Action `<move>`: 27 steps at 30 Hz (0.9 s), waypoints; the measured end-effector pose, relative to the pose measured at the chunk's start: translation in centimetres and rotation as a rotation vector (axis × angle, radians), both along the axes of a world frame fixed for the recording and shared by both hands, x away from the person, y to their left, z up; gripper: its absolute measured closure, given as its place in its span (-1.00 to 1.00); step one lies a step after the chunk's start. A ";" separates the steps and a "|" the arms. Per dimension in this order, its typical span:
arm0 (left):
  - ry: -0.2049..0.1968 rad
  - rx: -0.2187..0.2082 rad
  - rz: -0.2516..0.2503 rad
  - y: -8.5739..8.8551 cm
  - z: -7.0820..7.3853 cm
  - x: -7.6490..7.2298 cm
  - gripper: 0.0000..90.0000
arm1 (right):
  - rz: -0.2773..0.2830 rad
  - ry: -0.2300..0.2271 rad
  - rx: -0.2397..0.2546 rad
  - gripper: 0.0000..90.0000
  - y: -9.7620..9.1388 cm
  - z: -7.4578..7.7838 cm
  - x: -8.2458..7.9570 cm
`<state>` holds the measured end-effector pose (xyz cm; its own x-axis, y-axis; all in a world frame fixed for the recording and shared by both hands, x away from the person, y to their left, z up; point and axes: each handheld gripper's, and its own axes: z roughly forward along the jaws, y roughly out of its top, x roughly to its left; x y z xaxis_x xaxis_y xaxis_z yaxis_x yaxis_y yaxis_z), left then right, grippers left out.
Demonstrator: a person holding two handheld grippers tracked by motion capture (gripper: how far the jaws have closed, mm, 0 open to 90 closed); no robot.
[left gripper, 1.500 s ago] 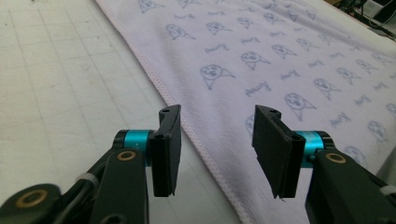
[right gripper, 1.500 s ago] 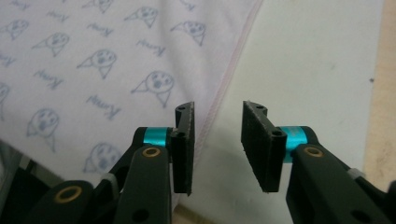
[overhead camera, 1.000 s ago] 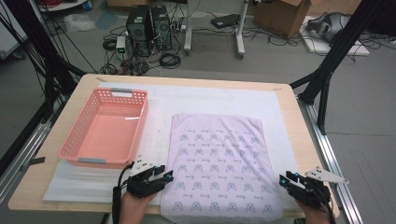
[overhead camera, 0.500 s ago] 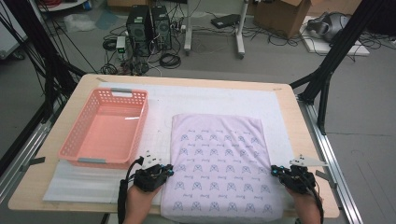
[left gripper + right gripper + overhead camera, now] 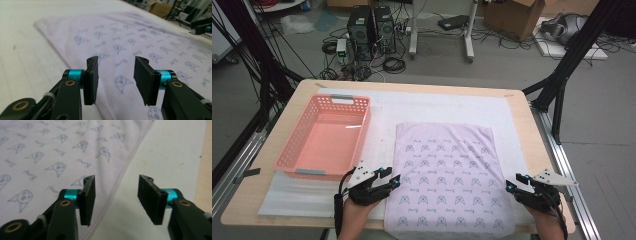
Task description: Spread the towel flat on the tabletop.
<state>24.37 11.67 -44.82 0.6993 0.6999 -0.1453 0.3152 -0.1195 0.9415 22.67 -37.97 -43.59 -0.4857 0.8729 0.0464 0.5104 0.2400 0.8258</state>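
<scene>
Cloth (image 5: 449, 177) — pale lilac, printed — lies flat on the worktop (image 5: 522, 107), beside the empty pink basket (image 5: 324, 140). Both grippers, left (image 5: 392, 181) and right (image 5: 512, 184), sit at its near side edges, fingers having just opened, gripping nothing — folding looks not yet begun.

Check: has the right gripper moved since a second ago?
Yes. The right gripper has shifted left, toward the cloth's right edge and away from the table's right rim; its jaws have just been opening, nothing between them.
</scene>
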 end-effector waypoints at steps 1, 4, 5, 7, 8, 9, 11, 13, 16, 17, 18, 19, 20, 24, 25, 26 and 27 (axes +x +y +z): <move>0.006 0.004 -0.008 -0.2 0.1 0.2 0.07 | 0.003 -0.016 0.000 -0.08 0.0 0.1 -0.1; 0.075 0.002 0.007 -0.6 0.2 1.0 -0.21 | 0.010 -0.042 0.004 -0.21 0.1 0.3 -0.2; 0.075 0.002 -0.001 -0.7 0.1 1.2 -0.26 | 0.012 -0.052 -0.001 -0.25 0.1 0.3 -0.1; 0.060 0.017 0.001 -0.8 0.1 1.4 -0.32 | 0.013 -0.049 0.006 -0.30 0.2 0.2 -0.2; 0.060 0.009 0.002 -0.8 0.1 1.5 -0.40 | 0.015 -0.052 0.001 -0.34 0.1 0.2 -0.2; 0.059 0.006 -0.001 -0.8 0.1 1.6 -0.44 | 0.016 -0.051 0.003 -0.38 0.0 0.2 -0.3; 0.044 0.010 -0.001 -0.9 0.2 1.7 -0.45 | 0.014 -0.056 0.011 -0.46 -0.2 0.1 -0.3; 0.040 0.002 -0.009 -0.9 0.2 1.8 -0.46 | 0.017 -0.048 0.019 -0.51 -0.2 0.0 -0.4; 0.043 -0.007 0.001 -0.6 0.3 1.8 -0.46 | 0.028 -0.047 0.021 -0.52 -0.1 0.0 -0.3; 0.042 -0.011 0.005 -0.5 0.3 1.8 -0.46 | 0.028 -0.055 0.017 -0.52 0.0 0.1 -0.2; 0.039 -0.014 0.007 -0.4 0.4 1.9 -0.46 | 0.026 -0.053 0.018 -0.53 0.0 0.1 -0.3; 0.037 -0.017 0.008 -0.3 0.5 1.9 -0.46 | 0.027 -0.059 0.018 -0.53 0.0 0.2 -0.2; 0.039 -0.017 0.013 -0.3 0.5 1.9 -0.46 | 0.026 -0.061 0.019 -0.53 0.0 0.2 -0.2; 0.050 -0.017 0.025 -0.3 0.4 2.1 -0.46 | 0.027 -0.053 0.015 -0.53 0.0 0.0 -0.3; 0.054 -0.016 0.025 -0.3 0.4 2.1 -0.46 | 0.028 -0.055 0.014 -0.53 -0.1 -0.1 -0.2; 0.054 -0.014 0.025 -0.3 0.4 2.2 -0.46 | 0.024 -0.052 0.014 -0.53 -0.1 -0.1 -0.2; 0.057 -0.019 0.027 -0.3 0.4 2.2 -0.46 | 0.021 -0.053 0.018 -0.53 -0.1 -0.1 -0.2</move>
